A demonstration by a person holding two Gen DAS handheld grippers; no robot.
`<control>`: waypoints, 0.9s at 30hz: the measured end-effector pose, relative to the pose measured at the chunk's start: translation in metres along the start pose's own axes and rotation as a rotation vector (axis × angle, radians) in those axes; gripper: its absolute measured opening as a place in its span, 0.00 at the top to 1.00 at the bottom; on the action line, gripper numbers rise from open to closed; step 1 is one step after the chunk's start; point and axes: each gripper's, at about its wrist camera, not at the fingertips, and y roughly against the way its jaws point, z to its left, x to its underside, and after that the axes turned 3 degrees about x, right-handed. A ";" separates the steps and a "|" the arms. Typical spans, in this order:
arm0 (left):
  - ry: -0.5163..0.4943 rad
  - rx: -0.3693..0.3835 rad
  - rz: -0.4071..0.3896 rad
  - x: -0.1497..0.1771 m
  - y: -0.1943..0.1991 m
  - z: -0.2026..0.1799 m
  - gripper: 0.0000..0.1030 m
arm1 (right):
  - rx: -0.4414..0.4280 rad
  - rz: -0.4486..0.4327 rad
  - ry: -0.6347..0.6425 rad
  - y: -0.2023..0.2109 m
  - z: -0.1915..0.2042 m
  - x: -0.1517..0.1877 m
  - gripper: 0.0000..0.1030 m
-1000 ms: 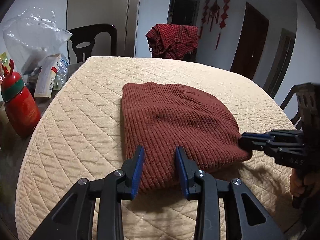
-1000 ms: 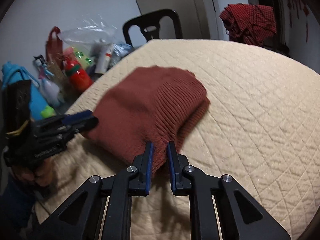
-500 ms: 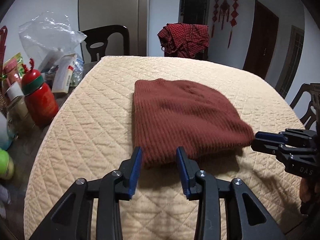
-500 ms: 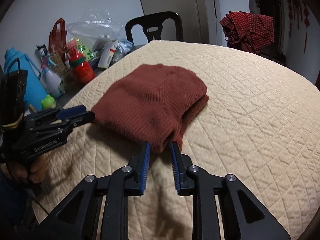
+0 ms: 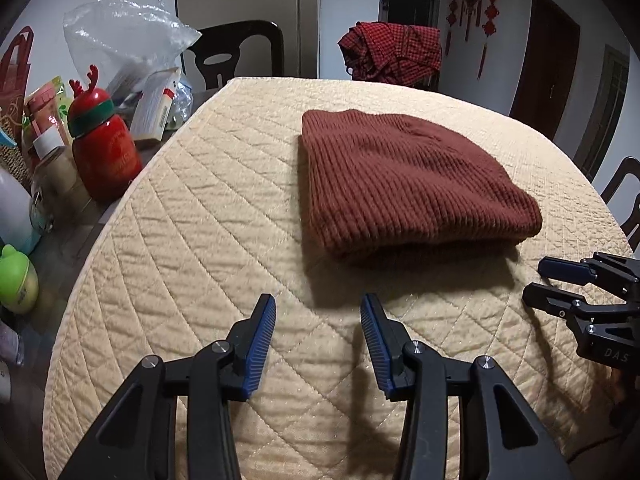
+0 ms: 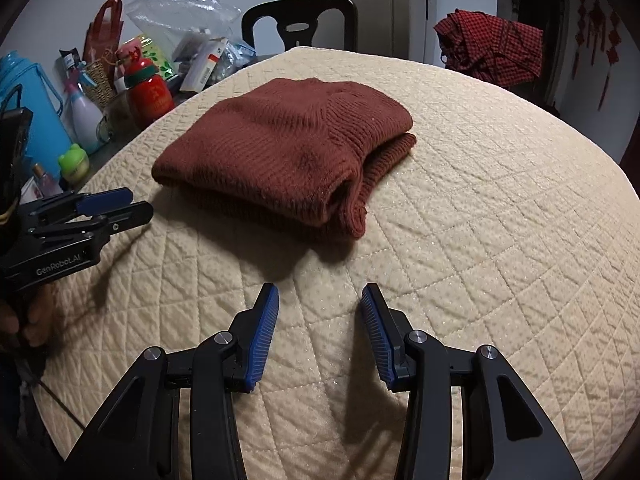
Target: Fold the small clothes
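Observation:
A rust-brown knitted garment (image 5: 400,184) lies folded double on the beige quilted table cover (image 5: 192,240); it also shows in the right wrist view (image 6: 280,152) with its open folded end toward me. My left gripper (image 5: 318,308) is open and empty, hovering short of the garment's near edge. My right gripper (image 6: 320,298) is open and empty, also back from the garment. The right gripper shows at the right edge of the left wrist view (image 5: 536,280), and the left gripper at the left of the right wrist view (image 6: 138,204).
Clutter stands off the table's left side: a red reindeer bottle (image 5: 104,152), a green frog toy (image 5: 16,284), a plastic bag (image 5: 124,44), a blue jug (image 6: 28,112). Black chairs (image 5: 236,56) and a red checked cloth (image 5: 392,54) stand behind.
Both grippers let go of the garment's edge and pulled back toward me. The right gripper's jaws opened wide. The garment now lies folded, farther from both.

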 end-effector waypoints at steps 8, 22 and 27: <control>-0.022 0.008 0.031 0.001 -0.006 -0.005 0.46 | 0.029 -0.002 0.020 0.000 0.005 0.004 0.55; -0.040 -0.019 0.039 0.001 -0.009 -0.009 0.40 | 0.032 -0.001 0.028 -0.001 0.006 0.004 0.52; -0.034 -0.021 0.041 0.001 -0.009 -0.007 0.38 | 0.033 -0.001 0.027 -0.001 0.007 0.003 0.51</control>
